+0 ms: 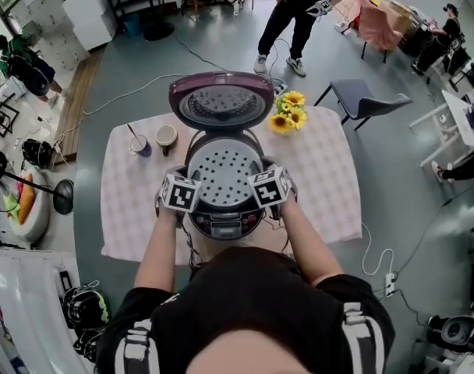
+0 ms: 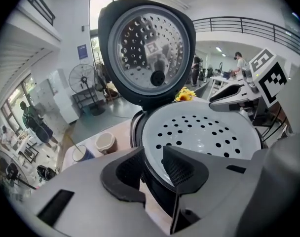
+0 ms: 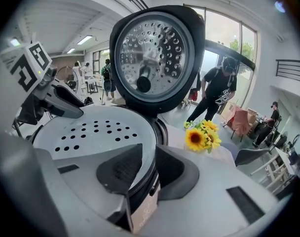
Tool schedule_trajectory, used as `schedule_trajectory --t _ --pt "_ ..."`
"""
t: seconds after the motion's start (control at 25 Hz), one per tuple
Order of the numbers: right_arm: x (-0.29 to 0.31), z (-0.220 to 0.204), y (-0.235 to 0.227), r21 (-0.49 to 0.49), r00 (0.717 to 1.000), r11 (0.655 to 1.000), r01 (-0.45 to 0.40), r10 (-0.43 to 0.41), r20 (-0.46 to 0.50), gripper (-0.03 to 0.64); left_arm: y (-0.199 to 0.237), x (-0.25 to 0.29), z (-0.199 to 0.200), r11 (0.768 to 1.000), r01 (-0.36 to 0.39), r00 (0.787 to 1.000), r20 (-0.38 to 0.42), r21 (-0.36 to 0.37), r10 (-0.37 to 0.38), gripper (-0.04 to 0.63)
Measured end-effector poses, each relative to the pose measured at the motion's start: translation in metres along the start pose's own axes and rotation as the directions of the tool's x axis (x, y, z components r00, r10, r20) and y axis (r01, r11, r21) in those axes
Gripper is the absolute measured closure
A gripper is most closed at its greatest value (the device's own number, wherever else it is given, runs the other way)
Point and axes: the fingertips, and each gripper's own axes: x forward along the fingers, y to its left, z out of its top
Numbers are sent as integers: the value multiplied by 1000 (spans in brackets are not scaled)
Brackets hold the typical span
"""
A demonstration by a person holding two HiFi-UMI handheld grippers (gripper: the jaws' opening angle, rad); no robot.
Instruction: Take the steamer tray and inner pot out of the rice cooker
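Worktop [image 1: 330, 185], checked cloth cover. Far left on it: a dark cup [image 1: 140, 145] with a stick standing in it, and a beige cup [image 1: 166, 135] just beside, both well clear of the cooker. Left claw [image 2: 152, 164] clenched on the left rim of the steamer tray [image 1: 223, 174], one pad outside the rim and the other inside, over the perforated face. The tray is white, round and holed, and lies level in the mouth of the rice cooker [image 1: 225, 223] at mid-worktop. What lies under the tray is hidden. Cooker lid [image 1: 221, 100] is swung open and stands upright at the far side, its perforated inner plate facing the near side. Right claw [image 3: 149, 164] clenched on the tray's right rim in the same way, opposite the left one. Sunflowers [image 1: 288, 111] on the far right of the worktop, near the lid, touching neither the cooker nor a claw.
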Motion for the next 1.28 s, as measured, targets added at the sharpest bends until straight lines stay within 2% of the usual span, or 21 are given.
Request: schedule_trajectory --t 0.48,0.92,1.28 --pt "-31 24 -11 27 990 997 70 -73 125 546 0 -32 25 999 -41 993 107 13 40 489" --pt "-84 57 -19 38 959 993 113 -120 257 549 -6 -88 60 996 -91 964 252 21 83 495" --pt "-123 54 -35 106 935 978 182 -205 288 552 -27 -102 83 997 -48 943 332 56 27 500"
